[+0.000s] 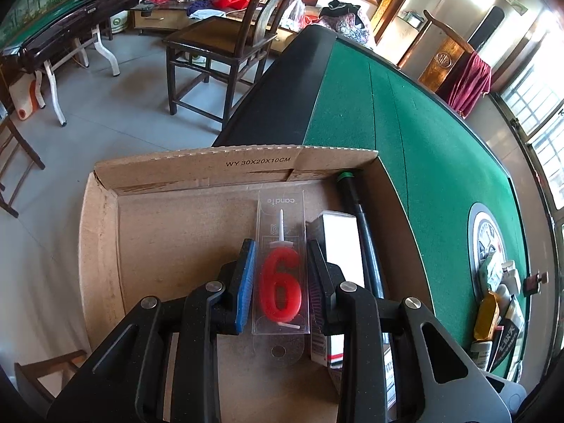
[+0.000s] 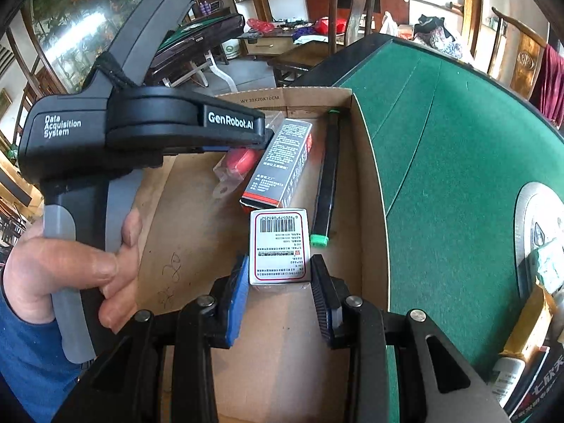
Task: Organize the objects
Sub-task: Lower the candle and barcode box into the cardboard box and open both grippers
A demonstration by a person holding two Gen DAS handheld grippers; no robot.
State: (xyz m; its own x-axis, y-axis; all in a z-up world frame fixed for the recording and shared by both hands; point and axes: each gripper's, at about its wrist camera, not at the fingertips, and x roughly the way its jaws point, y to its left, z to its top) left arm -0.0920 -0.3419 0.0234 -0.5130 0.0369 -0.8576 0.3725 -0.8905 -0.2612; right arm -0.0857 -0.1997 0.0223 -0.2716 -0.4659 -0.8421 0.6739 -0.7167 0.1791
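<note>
A cardboard box (image 1: 105, 246) sits on the left part of the green table (image 1: 440, 141). My left gripper (image 1: 282, 282) is shut on a clear pack with a red number 6 candle (image 1: 280, 285), held low inside the box. A grey carton (image 2: 282, 162) and a black tube with green ends (image 2: 326, 176) lie in the box to its right. My right gripper (image 2: 280, 282) holds a small white barcode carton (image 2: 280, 246) between its pads over the box (image 2: 366, 183). The left gripper's body (image 2: 141, 127) shows in the right wrist view.
Several small packs and bottles (image 1: 500, 303) lie at the table's round centre plate on the right. A wooden chair (image 1: 218, 46) stands past the table's far edge. A second green table (image 1: 63, 24) stands at far left.
</note>
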